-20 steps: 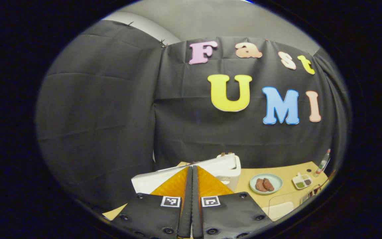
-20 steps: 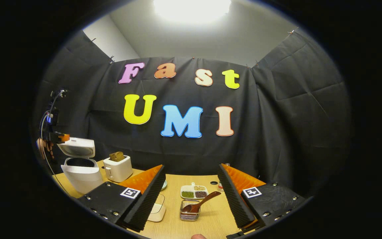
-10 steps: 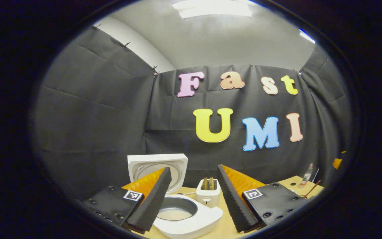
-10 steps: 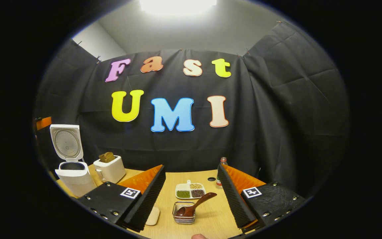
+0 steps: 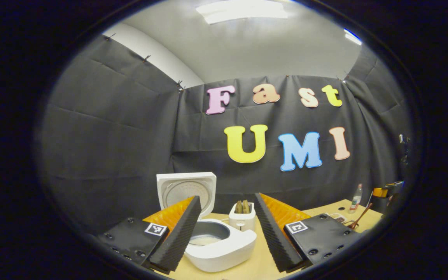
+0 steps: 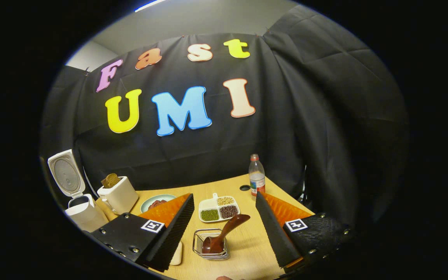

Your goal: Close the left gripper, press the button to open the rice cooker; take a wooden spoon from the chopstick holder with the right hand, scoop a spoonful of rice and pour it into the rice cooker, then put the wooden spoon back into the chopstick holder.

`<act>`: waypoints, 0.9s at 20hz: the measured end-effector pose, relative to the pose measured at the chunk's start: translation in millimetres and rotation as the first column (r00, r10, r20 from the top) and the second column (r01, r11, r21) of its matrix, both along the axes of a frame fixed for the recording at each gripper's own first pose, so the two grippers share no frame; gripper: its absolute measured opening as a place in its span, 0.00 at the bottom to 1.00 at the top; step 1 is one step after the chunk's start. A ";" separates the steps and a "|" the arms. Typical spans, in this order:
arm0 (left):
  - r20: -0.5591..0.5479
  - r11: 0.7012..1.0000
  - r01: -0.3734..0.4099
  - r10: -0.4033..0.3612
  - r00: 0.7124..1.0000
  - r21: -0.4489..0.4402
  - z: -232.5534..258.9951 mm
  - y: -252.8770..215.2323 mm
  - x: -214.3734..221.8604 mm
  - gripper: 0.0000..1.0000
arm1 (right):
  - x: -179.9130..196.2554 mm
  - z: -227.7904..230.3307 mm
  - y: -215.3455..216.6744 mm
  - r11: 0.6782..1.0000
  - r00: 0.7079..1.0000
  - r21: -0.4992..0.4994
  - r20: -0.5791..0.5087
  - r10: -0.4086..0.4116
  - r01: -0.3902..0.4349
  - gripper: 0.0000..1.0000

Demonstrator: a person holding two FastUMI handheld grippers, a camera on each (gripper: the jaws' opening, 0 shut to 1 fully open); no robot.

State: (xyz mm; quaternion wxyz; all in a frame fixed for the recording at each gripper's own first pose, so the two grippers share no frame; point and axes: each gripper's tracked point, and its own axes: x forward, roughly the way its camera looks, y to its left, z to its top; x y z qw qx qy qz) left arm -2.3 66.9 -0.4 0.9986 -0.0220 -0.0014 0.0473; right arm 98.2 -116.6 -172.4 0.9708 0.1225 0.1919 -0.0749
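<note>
The white rice cooker (image 5: pixel 220 245) stands open with its lid (image 5: pixel 187 190) raised, just beyond my left gripper (image 5: pixel 227 199), which is open and holds nothing. In the right gripper view the cooker (image 6: pixel 82 212) sits at the far left of the table. A dark wooden spoon (image 6: pixel 224 231) leans in a small wire holder (image 6: pixel 210 247). My right gripper (image 6: pixel 224 200) is open above and around the spoon without touching it. A container of rice (image 6: pixel 176 254) peeks out beside the near finger, mostly hidden.
A white toaster (image 6: pixel 117 194) with bread stands next to the cooker. On the wooden table (image 6: pixel 247 252) are a plate of meat (image 6: pixel 158 202), a divided dish of beans (image 6: pixel 218 208) and a plastic bottle (image 6: pixel 256 177). Black cloth walls the back and sides.
My left gripper went from shut to open and drew back from the cooker, whose lid swung up. My right gripper tipped down and came closer to the spoon in its holder.
</note>
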 end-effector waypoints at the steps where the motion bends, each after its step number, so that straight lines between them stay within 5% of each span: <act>1: -0.007 1.000 -0.004 0.004 1.000 -0.003 -2.6 0.4 -4.0 0.95 | 3.3 -10.5 -3.5 1.000 1.000 0.014 -0.026 -0.005 0.006 0.97; 11: -0.098 0.998 -0.053 0.051 0.994 -0.018 -30.7 14.3 -27.6 0.92 | 16.2 -105.3 3.8 0.982 0.970 0.181 -0.243 -0.008 0.053 0.98; 14: -0.118 0.997 -0.077 0.074 0.990 -0.021 -37.7 20.6 -37.1 0.95 | 16.7 -125.2 15.3 0.971 0.955 0.235 -0.296 0.024 0.048 0.70; 16: -0.134 0.996 -0.084 0.082 0.988 -0.010 -41.2 23.1 -39.9 0.92 | 17.3 -128.4 22.8 0.966 0.950 0.258 -0.307 0.055 0.027 0.68; 17: -0.138 0.996 -0.086 0.085 0.987 -0.004 -41.1 24.5 -41.2 0.92 | 22.7 -131.2 25.6 0.962 0.951 0.272 -0.303 0.061 0.025 0.60; 18: -0.140 0.996 -0.090 0.089 0.986 0.003 -41.7 26.3 -41.6 0.93 | 20.1 -129.5 32.9 0.957 0.948 0.288 -0.307 0.085 0.007 0.41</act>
